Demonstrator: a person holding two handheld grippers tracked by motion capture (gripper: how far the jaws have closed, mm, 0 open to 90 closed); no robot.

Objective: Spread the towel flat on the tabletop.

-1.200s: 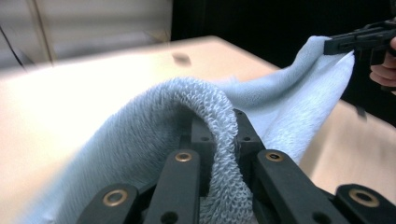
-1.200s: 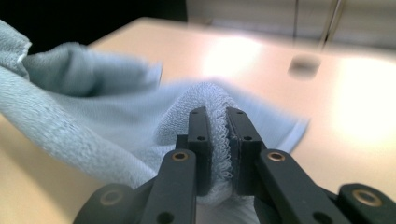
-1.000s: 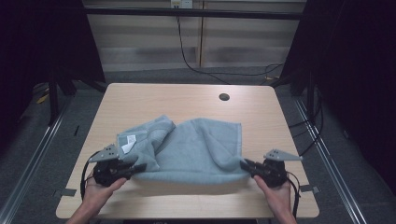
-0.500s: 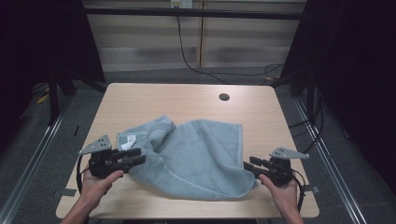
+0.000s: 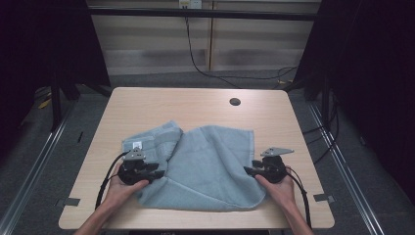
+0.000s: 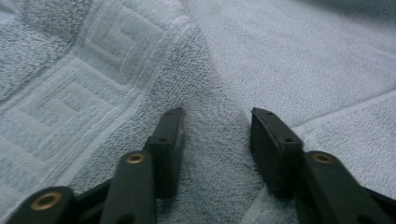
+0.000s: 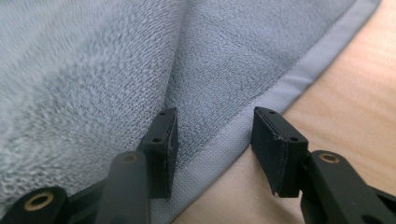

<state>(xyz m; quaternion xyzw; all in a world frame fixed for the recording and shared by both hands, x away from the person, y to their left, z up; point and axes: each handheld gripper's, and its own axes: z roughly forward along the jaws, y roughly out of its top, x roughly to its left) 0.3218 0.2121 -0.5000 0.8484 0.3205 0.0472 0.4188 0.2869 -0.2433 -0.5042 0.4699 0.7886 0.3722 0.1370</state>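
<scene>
A: Since 1 second ago, both hands have dropped lower and the towel [image 5: 205,166] has gone from a stretched span to a slack heap on the table [image 5: 195,103].

B: And the left gripper [image 5: 155,175]?

A: Its jaws have just been opening; they stand apart over the patterned border [image 6: 84,88], cloth under them but not pinched.

B: Why there?

A: Probably it let go of that side so the towel could lie flat.

B: The right gripper [image 5: 250,171]?

A: Its jaws have also just been opening, gaping across the hem [image 7: 261,112] where cloth meets wood, gripping nothing. The towel sits near the front, between both hands.
</scene>
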